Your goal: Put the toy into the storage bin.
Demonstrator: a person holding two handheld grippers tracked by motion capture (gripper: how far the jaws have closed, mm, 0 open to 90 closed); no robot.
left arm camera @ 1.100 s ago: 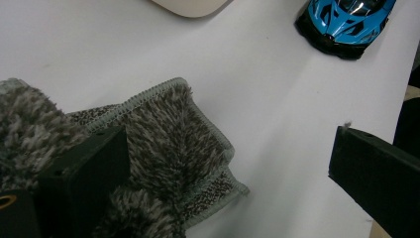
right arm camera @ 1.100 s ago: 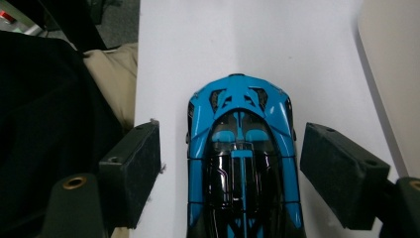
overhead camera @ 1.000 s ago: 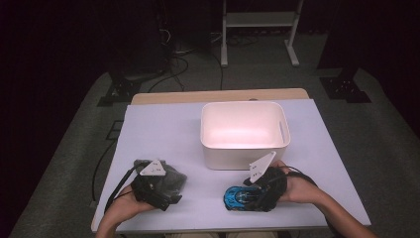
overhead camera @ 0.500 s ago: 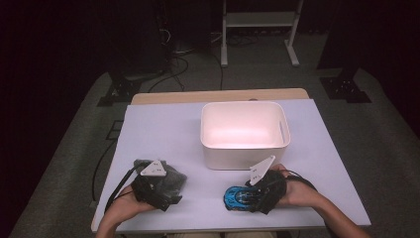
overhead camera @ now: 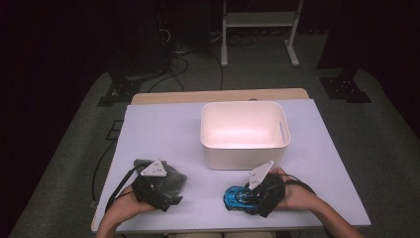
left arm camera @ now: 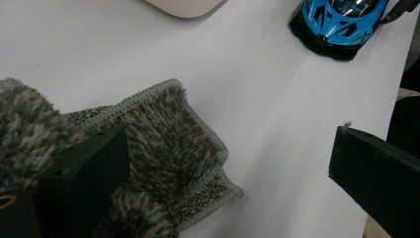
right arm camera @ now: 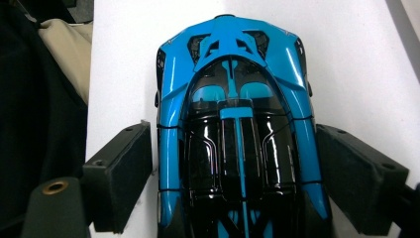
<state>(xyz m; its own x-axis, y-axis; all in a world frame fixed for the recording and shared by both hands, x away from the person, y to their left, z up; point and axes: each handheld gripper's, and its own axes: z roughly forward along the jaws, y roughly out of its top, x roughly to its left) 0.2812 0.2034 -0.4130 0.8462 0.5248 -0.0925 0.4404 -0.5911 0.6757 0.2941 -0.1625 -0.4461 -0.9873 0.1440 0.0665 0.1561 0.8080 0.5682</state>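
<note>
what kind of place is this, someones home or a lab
Most likely a lab or recording studio: a lit white table in a dark room, cables trailing across the carpet, and a metal equipment stand behind it.

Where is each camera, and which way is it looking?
High view: above the person's side of the table, looking forward and down on the white plastic bin; both forearms and hands show.
Left gripper view: rides the left gripper, looking down at the fuzzy grey cloth; its black jaws stand open.
Right gripper view: rides the right gripper, looking down on the blue and black toy car between its open jaws.
Shared: the car shows in both gripper views.
</note>
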